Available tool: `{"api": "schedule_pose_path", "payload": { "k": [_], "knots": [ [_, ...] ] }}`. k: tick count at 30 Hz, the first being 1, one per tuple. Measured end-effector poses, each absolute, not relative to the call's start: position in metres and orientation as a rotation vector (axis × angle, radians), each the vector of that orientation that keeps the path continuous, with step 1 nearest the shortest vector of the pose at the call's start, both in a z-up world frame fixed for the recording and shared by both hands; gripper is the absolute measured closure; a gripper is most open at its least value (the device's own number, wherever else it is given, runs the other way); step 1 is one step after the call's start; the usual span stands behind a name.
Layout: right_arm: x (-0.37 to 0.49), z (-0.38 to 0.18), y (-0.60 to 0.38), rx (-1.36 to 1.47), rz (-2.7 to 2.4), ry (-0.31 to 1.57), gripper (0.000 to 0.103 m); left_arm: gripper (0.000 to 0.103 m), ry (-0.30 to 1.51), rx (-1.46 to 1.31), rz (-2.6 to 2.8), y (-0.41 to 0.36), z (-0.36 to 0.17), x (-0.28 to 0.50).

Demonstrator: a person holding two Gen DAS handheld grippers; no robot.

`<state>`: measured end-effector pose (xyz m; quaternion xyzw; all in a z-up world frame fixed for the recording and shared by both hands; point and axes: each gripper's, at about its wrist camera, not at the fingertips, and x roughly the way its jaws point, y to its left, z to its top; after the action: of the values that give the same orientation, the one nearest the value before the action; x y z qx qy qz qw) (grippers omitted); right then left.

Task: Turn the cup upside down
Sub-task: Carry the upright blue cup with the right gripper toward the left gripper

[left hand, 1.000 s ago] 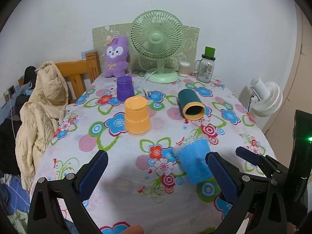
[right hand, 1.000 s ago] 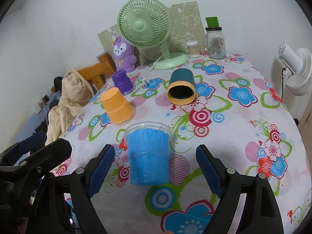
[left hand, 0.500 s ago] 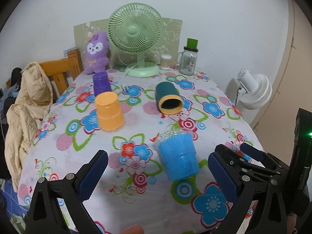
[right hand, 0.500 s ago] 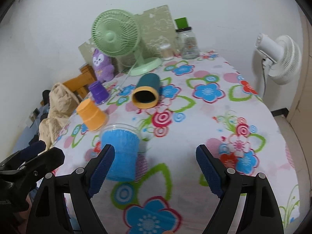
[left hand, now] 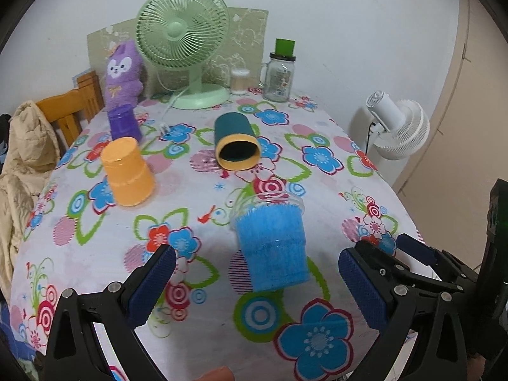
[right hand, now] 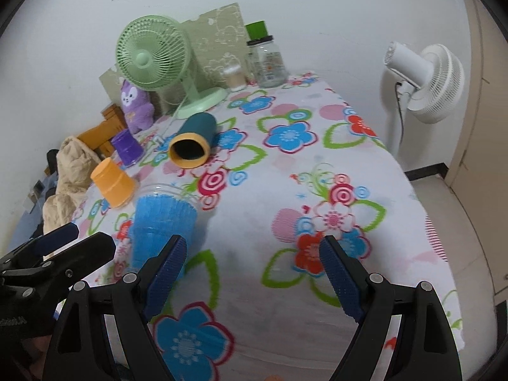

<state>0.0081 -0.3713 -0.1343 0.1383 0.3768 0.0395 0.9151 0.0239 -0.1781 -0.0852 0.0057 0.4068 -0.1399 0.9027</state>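
Left tongs (left hand: 254, 282): jaws wide apart, nothing held; blue cup (left hand: 272, 243) stands between and just beyond the pads, not touched. Right tongs (right hand: 252, 274): jaws equally wide, empty, over bare floral tabletop (right hand: 333, 165); blue cup (right hand: 160, 227) sits to their left, partly behind the left pad.

Blue cup: clear plastic w/ blue ribbed lining, standing near front edge of tabletop, clear rim end uppermost; whether that end is open cannot be told.

Other containers, L to R in left wrist view:
- Orange cup (left hand: 128, 173), upside down, closed base up, left-centre.
- Purple cup (left hand: 123, 122), also upside down, behind orange cup, in front of purple plush toy (left hand: 122, 74).
- Dark teal cup w/ yellow rim (left hand: 236, 144), lying on its side, mouth toward camera; interior dark, contents not discernible.
- Small clear container w/ pale contents (left hand: 239, 81), beside base of green desk fan (left hand: 187, 41).
- Glass jar mug w/ green lid (left hand: 279, 71), upright at back; looks clear inside.

Off-table: white fan (left hand: 398, 130) at right; wooden chair (left hand: 68, 112) w/ beige jacket (left hand: 23, 152) at left.
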Motion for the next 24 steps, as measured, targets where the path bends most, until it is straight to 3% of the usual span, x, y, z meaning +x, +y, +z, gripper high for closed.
{"api": "schedule_pose_path", "payload": {
  "k": [24],
  "knots": [
    [0.005, -0.15, -0.401, 0.318, 0.015, 0.812, 0.015, 0.0, 0.901, 0.094, -0.364, -0.203, -0.129, 0.046]
  ]
}}
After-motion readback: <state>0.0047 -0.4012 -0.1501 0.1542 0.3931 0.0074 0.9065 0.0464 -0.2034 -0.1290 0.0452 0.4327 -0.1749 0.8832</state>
